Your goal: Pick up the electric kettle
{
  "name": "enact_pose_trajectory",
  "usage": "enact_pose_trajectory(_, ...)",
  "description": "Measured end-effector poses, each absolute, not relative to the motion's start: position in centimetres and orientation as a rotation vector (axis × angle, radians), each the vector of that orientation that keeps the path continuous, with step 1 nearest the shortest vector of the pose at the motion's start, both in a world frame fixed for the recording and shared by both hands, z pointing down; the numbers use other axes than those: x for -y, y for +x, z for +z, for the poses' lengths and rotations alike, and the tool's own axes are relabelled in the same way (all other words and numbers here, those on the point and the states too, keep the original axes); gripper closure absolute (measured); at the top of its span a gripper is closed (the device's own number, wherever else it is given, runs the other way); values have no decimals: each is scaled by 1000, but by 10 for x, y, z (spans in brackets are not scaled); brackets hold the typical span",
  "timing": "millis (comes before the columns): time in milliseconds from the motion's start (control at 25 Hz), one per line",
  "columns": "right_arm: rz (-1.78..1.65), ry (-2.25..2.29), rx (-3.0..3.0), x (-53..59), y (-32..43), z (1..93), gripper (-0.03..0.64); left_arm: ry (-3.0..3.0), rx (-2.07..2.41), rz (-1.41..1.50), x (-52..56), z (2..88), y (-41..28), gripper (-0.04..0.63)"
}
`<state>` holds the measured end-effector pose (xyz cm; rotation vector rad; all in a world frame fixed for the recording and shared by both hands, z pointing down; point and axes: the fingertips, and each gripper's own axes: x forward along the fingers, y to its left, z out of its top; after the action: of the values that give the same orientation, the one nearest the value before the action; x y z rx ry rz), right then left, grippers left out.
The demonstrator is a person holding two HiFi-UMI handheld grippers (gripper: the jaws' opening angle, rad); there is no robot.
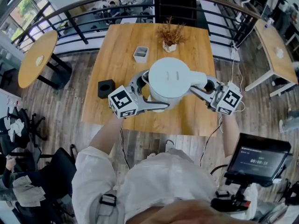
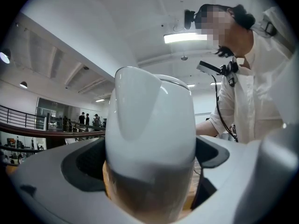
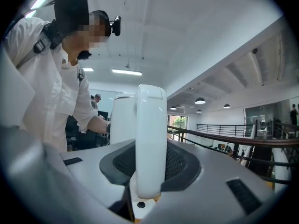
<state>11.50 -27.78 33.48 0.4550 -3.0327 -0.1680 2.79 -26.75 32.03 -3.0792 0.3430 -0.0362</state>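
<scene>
Kettle (image 1: 169, 78), white, electric, lid on, held over near half of wooden table (image 1: 121, 45) between two hand-held grippers. Left gripper (image 1: 150, 93) clamped on kettle's rounded body from left. Right gripper (image 1: 202, 88) clamped on upright handle (image 3: 150, 143) from right. On table: black block (image 1: 106, 88) left of kettle, small white box (image 1: 140, 53) and potted dried plant (image 1: 169, 36) farther back.

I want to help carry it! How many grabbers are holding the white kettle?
2. The left gripper clamps the kettle on its spout side; the right gripper clamps its handle. No other grabber shows.
</scene>
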Motion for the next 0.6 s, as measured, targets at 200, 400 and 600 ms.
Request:
enact_pose_trajectory(200, -192, 467, 3029, 275, 117, 320, 502, -3060, -337, -43, 265, 305, 30, 14)
enact_pose_trajectory(400, -189, 482, 3008, 263, 119, 300, 502, -3061, -315, -59, 253, 287, 32, 14)
enact_pose_trajectory(600, -186, 490, 3017, 251, 121, 287, 502, -3073, -313, -61, 243, 274, 34, 14)
